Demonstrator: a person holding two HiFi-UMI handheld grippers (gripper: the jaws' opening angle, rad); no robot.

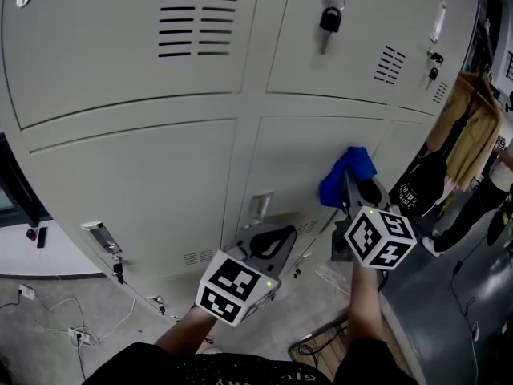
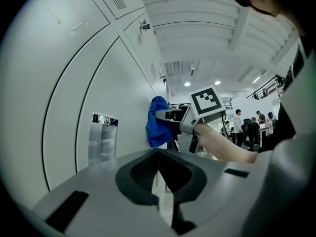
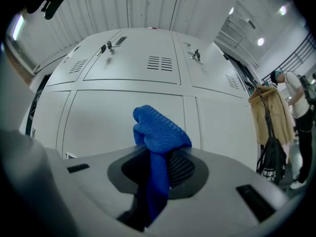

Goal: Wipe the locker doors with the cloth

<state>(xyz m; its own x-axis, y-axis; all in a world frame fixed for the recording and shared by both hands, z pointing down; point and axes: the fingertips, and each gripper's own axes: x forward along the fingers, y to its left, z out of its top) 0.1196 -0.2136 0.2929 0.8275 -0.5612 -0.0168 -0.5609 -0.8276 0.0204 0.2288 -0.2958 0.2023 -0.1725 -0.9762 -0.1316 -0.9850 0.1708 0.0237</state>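
Pale grey locker doors (image 1: pixel 144 175) fill the head view. My right gripper (image 1: pixel 353 186) is shut on a blue cloth (image 1: pixel 345 173), which it holds bunched against a lower locker door (image 1: pixel 309 147). In the right gripper view the cloth (image 3: pixel 159 131) sticks up from between the jaws, in front of the lockers (image 3: pixel 123 117). My left gripper (image 1: pixel 268 239) hangs lower and to the left, shut with nothing in it, near a recessed handle (image 1: pixel 258 208). The left gripper view shows the cloth (image 2: pixel 157 123) pressed on the door, with the right gripper (image 2: pixel 165 115) behind it.
Keys (image 1: pixel 329 16) hang from an upper door's lock. A tan coat (image 1: pixel 471 127) and a black bag (image 1: pixel 418 184) hang to the right of the lockers. Cables (image 1: pixel 56 315) lie on the floor at lower left. People (image 2: pixel 249 128) stand far off in the hall.
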